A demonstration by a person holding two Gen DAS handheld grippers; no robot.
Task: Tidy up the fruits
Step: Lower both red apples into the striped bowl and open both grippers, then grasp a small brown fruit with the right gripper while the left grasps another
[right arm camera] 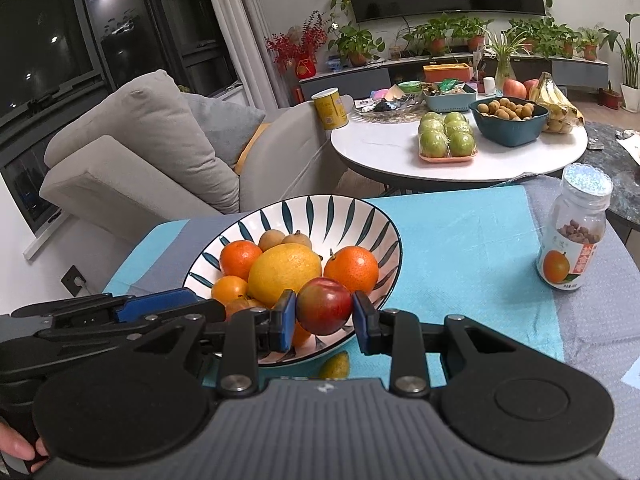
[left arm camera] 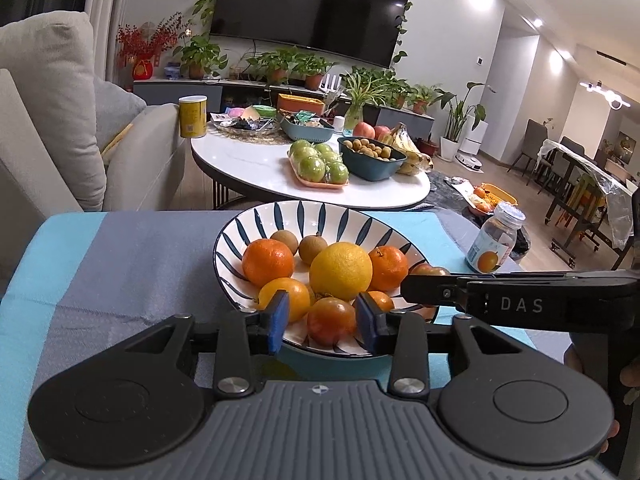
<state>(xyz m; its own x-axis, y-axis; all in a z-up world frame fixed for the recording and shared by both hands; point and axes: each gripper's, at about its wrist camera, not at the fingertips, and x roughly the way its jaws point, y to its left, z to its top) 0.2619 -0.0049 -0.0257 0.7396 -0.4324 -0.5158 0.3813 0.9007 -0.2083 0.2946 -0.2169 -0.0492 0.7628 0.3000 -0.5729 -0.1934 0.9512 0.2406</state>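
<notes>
Blue tablecloth (right arm camera: 460,240), upright-stemmed red fruit (right arm camera: 324,312)

A blue-striped white ceramic bowl (right arm camera: 304,216) on the blue cloth-covered table (right arm camera: 460,240) before me holds a large yellow citrus fruit (right arm camera: 284,272) amid small orange mandarins (right arm camera: 352,268); right of it stands a clear lidded jar (right arm camera: 572,232), a round white table (right arm camera: 380,148) behind.
</notes>
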